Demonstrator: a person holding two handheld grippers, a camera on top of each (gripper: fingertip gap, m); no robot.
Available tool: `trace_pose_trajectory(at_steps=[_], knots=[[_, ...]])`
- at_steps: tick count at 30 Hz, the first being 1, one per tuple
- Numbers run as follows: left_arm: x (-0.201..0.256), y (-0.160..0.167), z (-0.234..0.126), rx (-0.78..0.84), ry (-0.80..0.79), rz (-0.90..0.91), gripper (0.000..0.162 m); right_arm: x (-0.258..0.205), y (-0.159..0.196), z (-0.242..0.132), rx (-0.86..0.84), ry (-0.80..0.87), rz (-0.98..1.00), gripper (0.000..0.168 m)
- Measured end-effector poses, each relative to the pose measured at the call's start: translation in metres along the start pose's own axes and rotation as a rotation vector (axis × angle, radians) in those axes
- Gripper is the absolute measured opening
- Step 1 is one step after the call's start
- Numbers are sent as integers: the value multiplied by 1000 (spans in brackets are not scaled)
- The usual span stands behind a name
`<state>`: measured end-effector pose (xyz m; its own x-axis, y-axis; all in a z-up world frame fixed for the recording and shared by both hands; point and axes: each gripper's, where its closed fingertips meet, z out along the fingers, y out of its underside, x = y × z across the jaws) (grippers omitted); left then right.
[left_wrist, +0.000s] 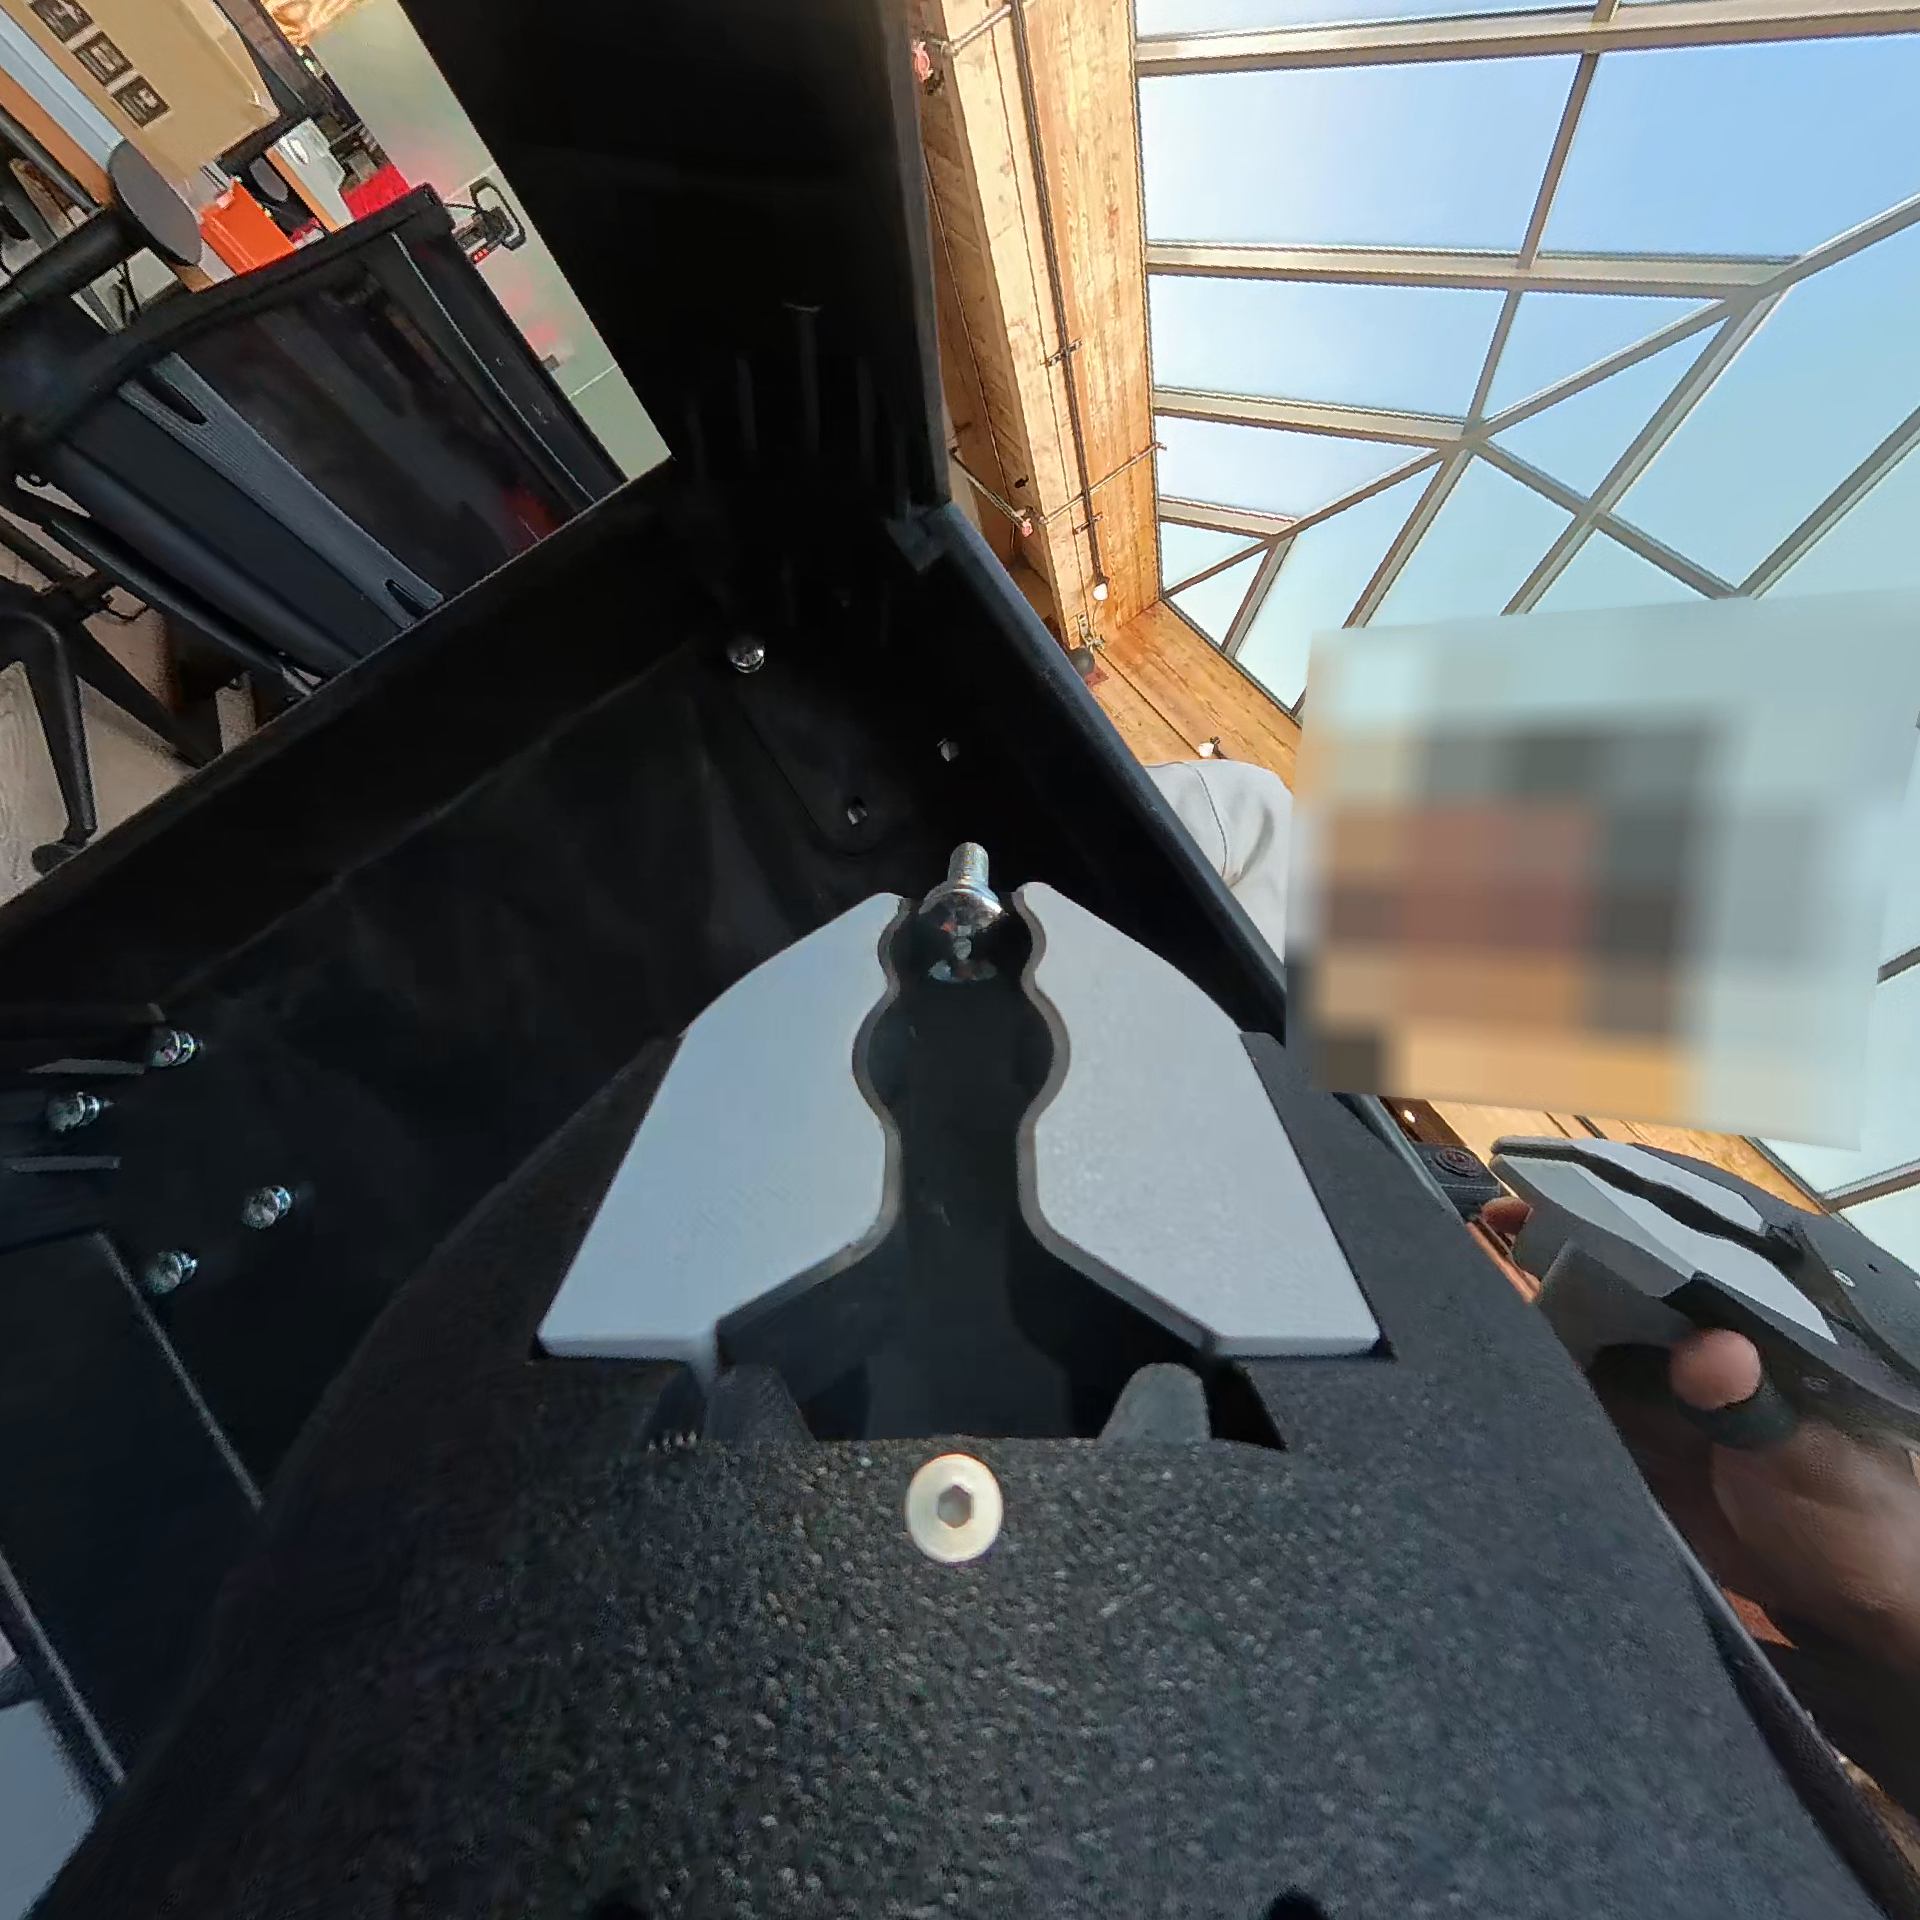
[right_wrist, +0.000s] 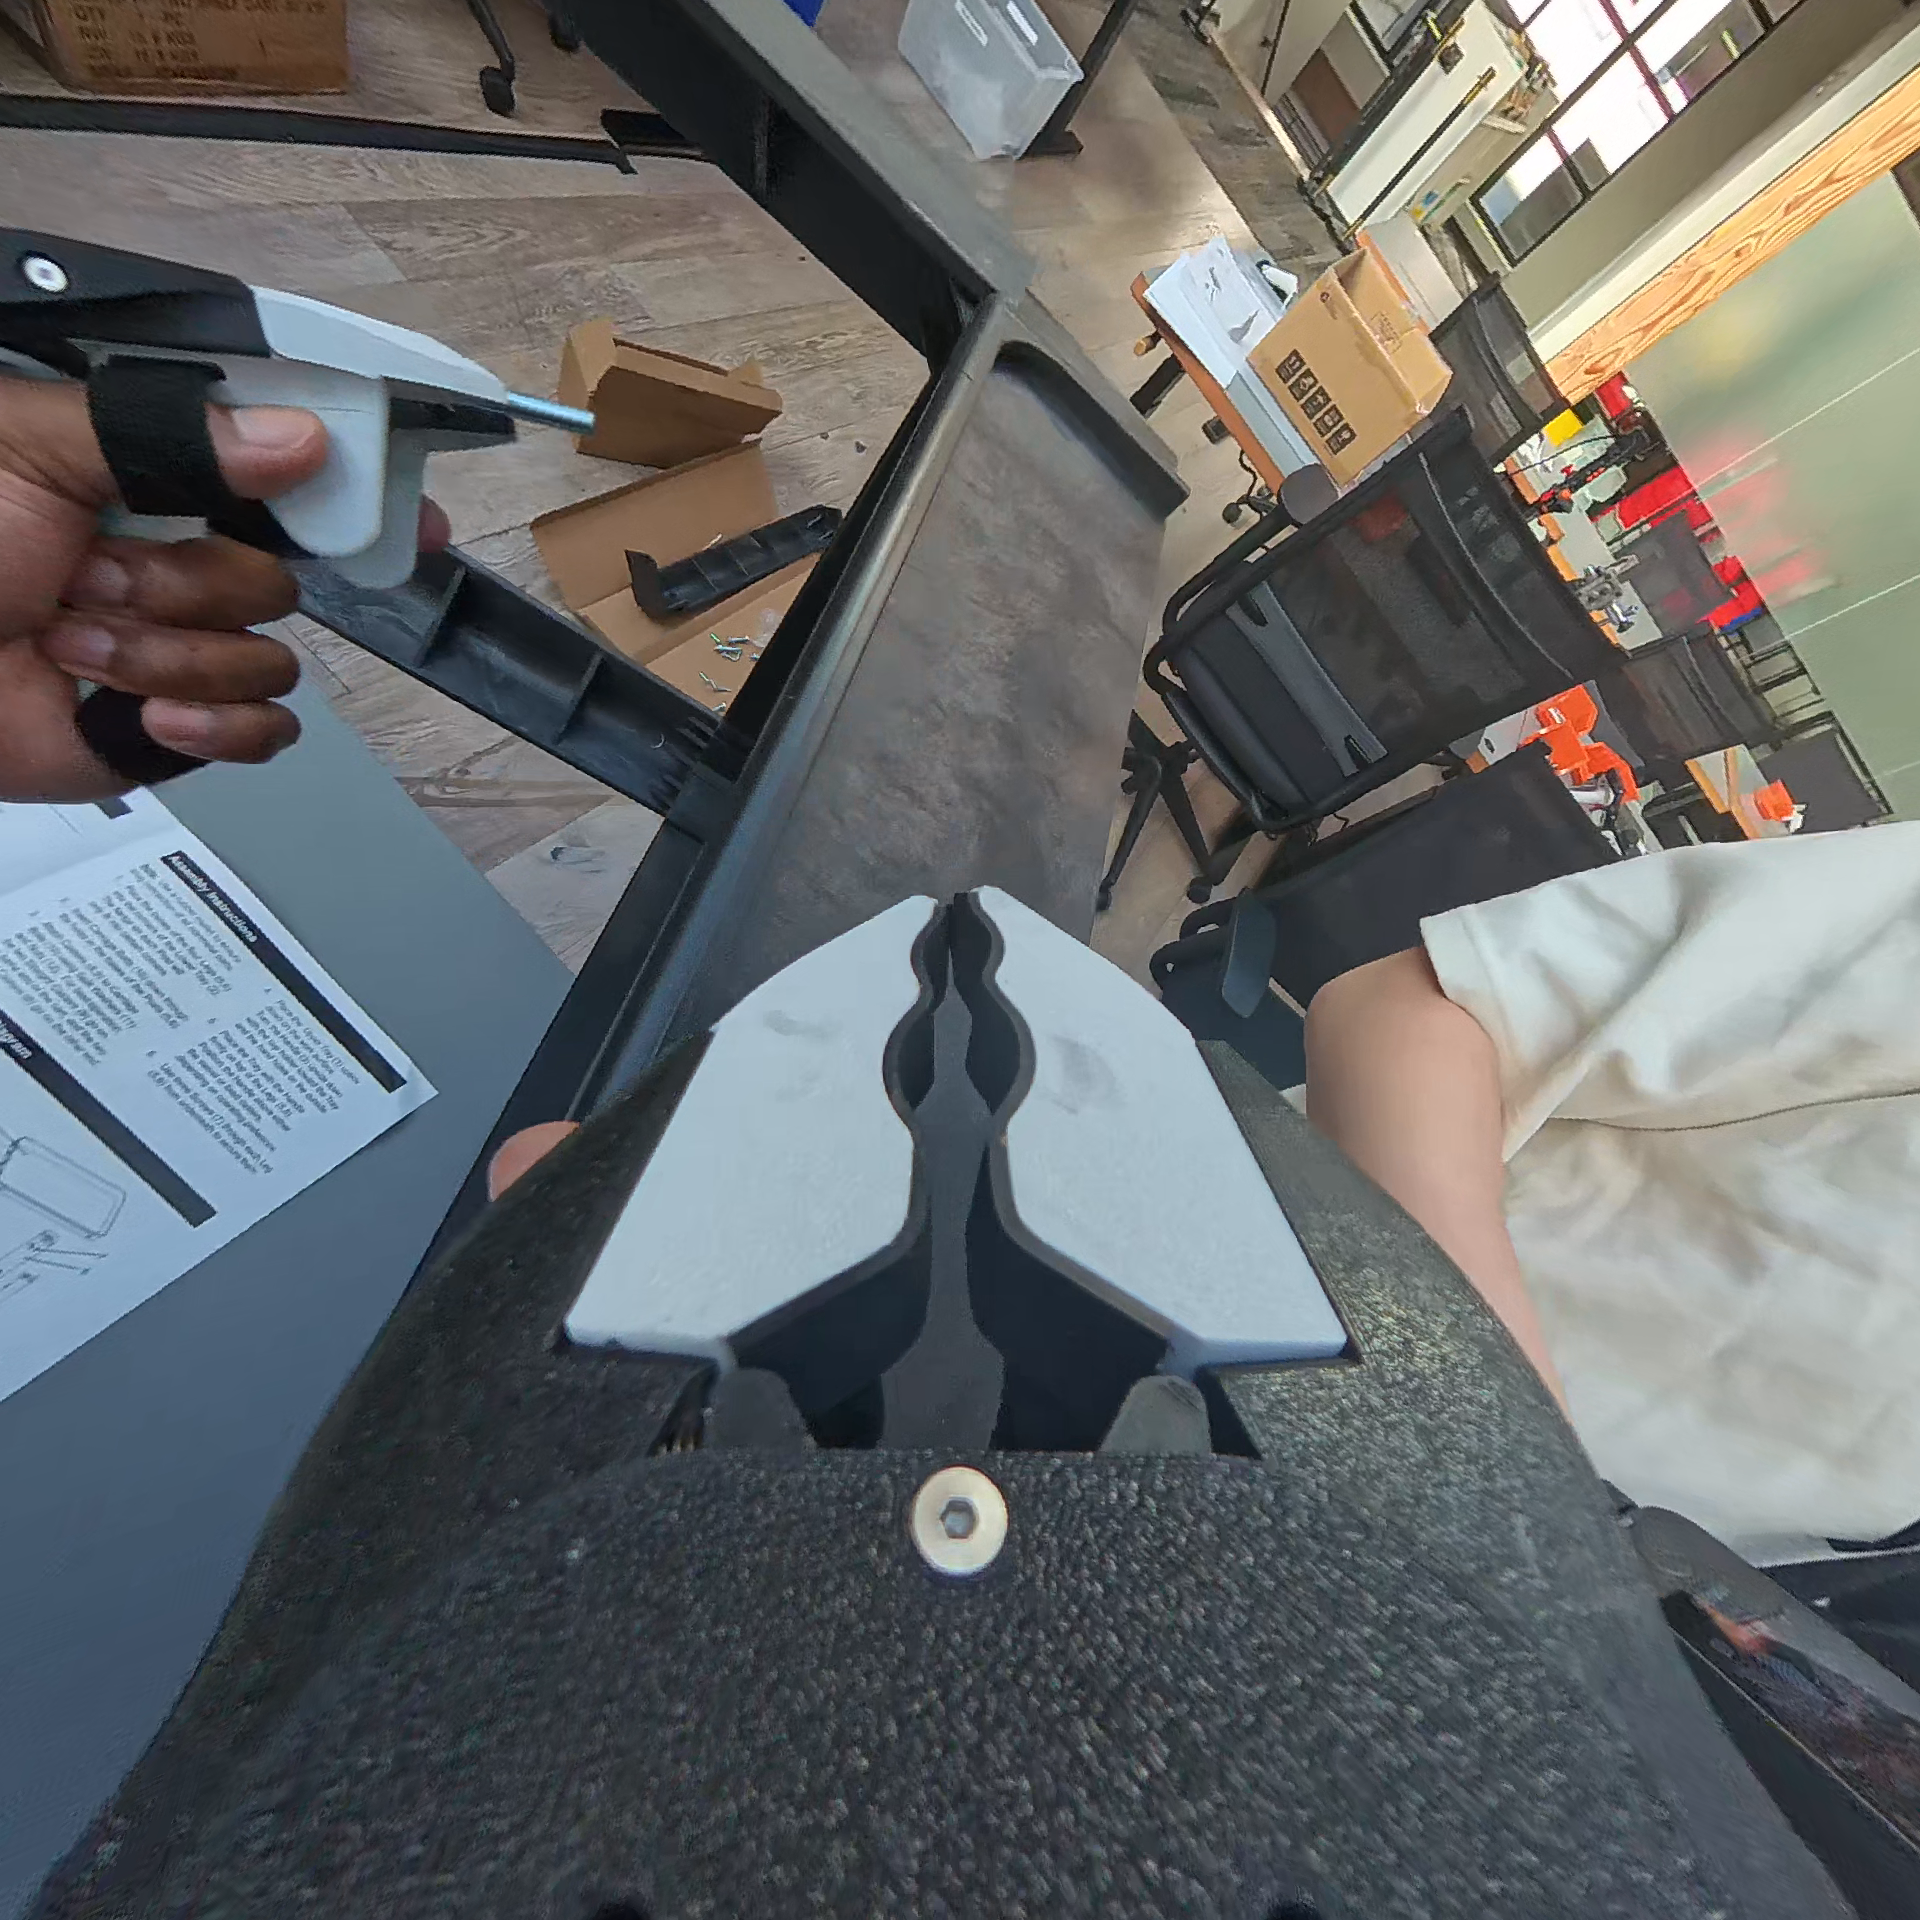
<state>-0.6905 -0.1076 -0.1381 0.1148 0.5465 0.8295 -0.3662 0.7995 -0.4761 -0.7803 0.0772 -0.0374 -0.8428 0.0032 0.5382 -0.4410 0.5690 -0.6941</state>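
Pinching a half-hidden screw (left_wrist: 964, 914), left hand-held gripper (left_wrist: 962, 906)

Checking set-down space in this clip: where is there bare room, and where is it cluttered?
Bare patches: the grey tabletop between the instruction sheet and the black frame rail, and the mottled tray panel inside that frame. Crowded: the floor by the opened cardboard pieces, strewn with loose screws. The left gripper pinches a screw.

The right claw (right_wrist: 953, 914) has its tips pressed together over the black tray (right_wrist: 966, 623), holding nothing. At upper left, a hand (right_wrist: 145, 613) holds the left claw (right_wrist: 499, 410), which pinches a screw (right_wrist: 556, 414). An instruction sheet (right_wrist: 156, 1039) lies on the grey bench (right_wrist: 260, 1403).
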Motion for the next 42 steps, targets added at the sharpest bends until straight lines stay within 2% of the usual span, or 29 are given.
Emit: trace_pose_trajectory(at_steps=[5, 9, 13, 17, 25, 37, 42], knots=[[-31, -2, 54, 6, 55, -20, 16, -1, 16, 17, -11, -33, -7, 0], [-46, -7, 94, 11, 109, -49, 16, -6, 14, 18, -3, -47, -35, 0], [-54, -10, 130, 6, 151, -61, 16, -8, 15, 20, -6, 30, -131, 0], [-49, -8, 154, -7, 214, -44, 16, -1, 6, 10, 88, 149, -178, 0], [-47, -12, 181, -16, 253, -19, 16, -6, 2, 7, 109, 170, -219, 0], [-56, -19, 196, -28, 174, 5, 16, -8, 1, 5, 113, 173, -225, 0], [-54, -18, 201, -88, 141, 22, 16, -9, 1, 4, 113, 173, -227, 0]])
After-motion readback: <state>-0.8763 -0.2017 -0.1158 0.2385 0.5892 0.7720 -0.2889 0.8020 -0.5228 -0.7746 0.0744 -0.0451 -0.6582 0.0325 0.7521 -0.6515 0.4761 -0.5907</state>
